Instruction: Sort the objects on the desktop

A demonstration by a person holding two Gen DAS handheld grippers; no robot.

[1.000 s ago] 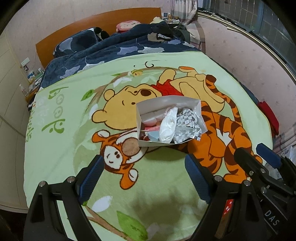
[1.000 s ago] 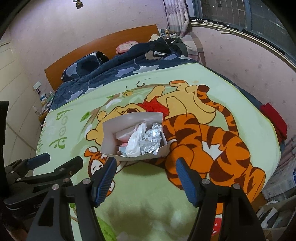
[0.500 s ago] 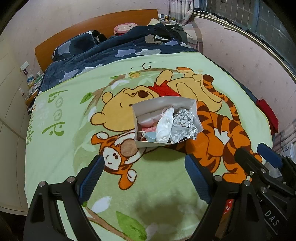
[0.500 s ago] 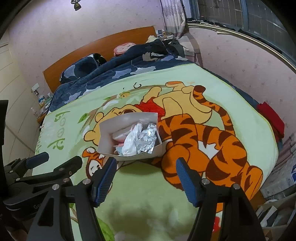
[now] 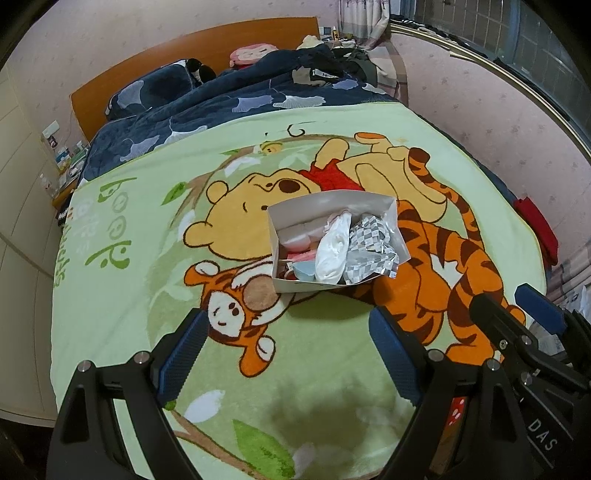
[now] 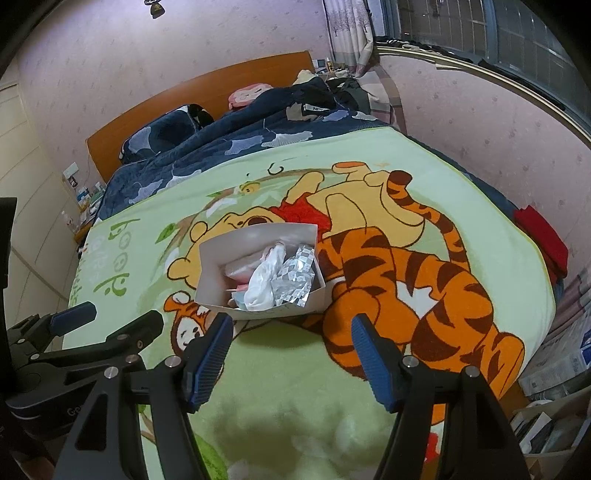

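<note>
A bed fills the middle of the frame, covered by a light green cartoon blanket [image 5: 122, 295]. Beyond it, toward the top, lies a rumpled navy quilt [image 5: 229, 107] against an orange wooden headboard [image 5: 177, 59]. Pale pink patterned walls [image 6: 129, 66] surround it. A barred window [image 6: 498, 33] curves along the upper right, with a curtain [image 6: 347, 33] beside it. Cream cabinet doors [image 5: 18, 192] stand at left.

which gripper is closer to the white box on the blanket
Right, by a small margin. The right gripper hangs just short of the white box, fingers open and empty. The left gripper hangs slightly farther back, also open.
</note>
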